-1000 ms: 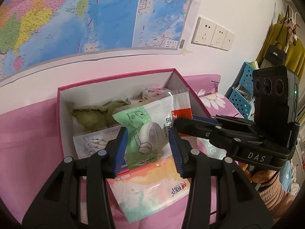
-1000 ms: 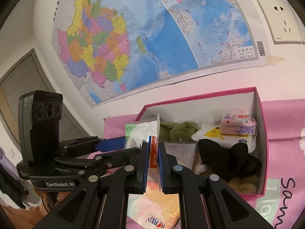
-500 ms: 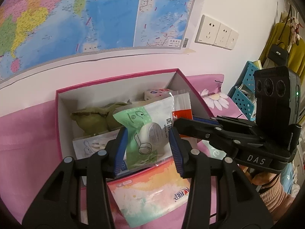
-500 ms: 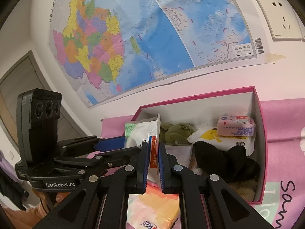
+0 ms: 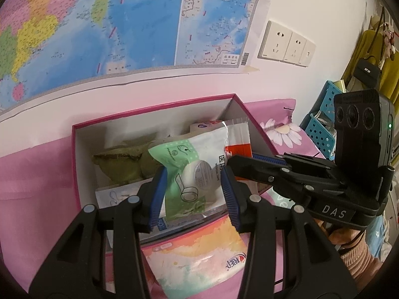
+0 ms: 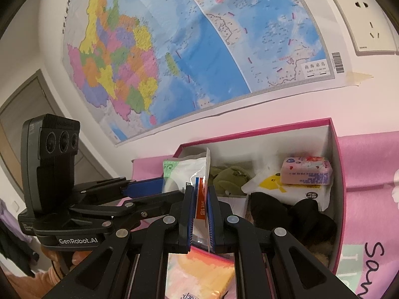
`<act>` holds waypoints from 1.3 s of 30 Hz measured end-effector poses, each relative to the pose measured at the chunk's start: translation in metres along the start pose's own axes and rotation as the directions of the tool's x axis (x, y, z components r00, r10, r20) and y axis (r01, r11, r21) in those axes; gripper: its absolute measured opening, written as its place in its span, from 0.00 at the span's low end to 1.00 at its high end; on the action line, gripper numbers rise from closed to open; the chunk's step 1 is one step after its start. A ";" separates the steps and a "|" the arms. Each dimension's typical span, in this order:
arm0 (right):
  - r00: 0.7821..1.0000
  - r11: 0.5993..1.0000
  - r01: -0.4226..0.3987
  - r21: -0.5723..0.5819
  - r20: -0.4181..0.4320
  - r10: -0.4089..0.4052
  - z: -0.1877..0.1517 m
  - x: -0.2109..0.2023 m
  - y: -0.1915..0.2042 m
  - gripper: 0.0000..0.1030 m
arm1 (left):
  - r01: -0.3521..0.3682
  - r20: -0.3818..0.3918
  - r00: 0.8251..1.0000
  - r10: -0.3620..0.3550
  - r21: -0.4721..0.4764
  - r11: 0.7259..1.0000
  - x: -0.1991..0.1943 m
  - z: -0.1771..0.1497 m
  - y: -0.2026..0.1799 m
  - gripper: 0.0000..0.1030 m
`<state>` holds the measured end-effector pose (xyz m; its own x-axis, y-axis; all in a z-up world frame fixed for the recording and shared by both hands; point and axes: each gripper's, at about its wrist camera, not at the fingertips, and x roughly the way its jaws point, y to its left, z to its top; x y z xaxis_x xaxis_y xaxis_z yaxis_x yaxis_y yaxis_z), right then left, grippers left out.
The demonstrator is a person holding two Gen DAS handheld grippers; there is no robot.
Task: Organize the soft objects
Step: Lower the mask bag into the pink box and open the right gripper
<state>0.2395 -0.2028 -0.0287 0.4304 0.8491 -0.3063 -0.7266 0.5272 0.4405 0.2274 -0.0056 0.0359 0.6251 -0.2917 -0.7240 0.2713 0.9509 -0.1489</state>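
Packet of medical tape (image 5: 193, 174), light and crinkly, is hanging over the pink box (image 5: 74, 164), its body clamped between the left gripper (image 5: 192, 194) jaws, its flat edge pinched inside the right gripper (image 6: 199, 214).

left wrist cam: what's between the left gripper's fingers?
The green-and-white tape packet sits between the left gripper's fingers, over the pink box; the pads seem to touch its sides. The left wrist view shows this.

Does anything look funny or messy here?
Yes. The green-and-white packet isn't lying in the pink box; both grippers hold it up over the box. A pastel packet still lies outside, against the box's front.
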 end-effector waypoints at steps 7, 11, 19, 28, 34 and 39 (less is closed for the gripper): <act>1.000 1.000 0.001 0.007 0.008 -0.001 0.004 -0.004 -0.004 0.09 | -0.002 -0.001 1.000 0.002 0.001 1.000 0.002 0.006 -0.003 0.45; 1.000 1.000 0.001 0.008 0.011 -0.001 0.006 -0.006 -0.005 0.09 | -0.003 0.002 1.000 0.003 0.002 1.000 0.003 0.007 -0.004 0.45; 1.000 1.000 0.008 0.010 0.010 -0.008 0.008 -0.008 -0.007 0.09 | 0.001 0.001 1.000 -0.001 -0.008 1.000 0.004 0.011 -0.005 0.45; 1.000 1.000 0.009 0.022 0.010 -0.010 0.009 -0.008 -0.014 0.09 | 0.008 -0.008 1.000 -0.008 -0.018 1.000 0.010 0.014 -0.006 0.45; 1.000 1.000 0.008 0.030 0.007 -0.008 0.010 -0.007 -0.016 0.09 | 0.006 -0.015 1.000 -0.006 -0.027 1.000 0.013 0.015 -0.006 0.46; 1.000 0.999 0.009 0.035 0.008 -0.009 0.012 -0.006 -0.019 0.09 | 0.002 -0.014 1.000 -0.002 -0.033 0.999 0.014 0.016 -0.008 0.46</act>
<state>0.2571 -0.2170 -0.0246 0.4416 0.8444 -0.3032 -0.7036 0.5356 0.4670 0.2454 -0.0185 0.0377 0.6139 -0.2923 -0.7333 0.2485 0.9533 -0.1720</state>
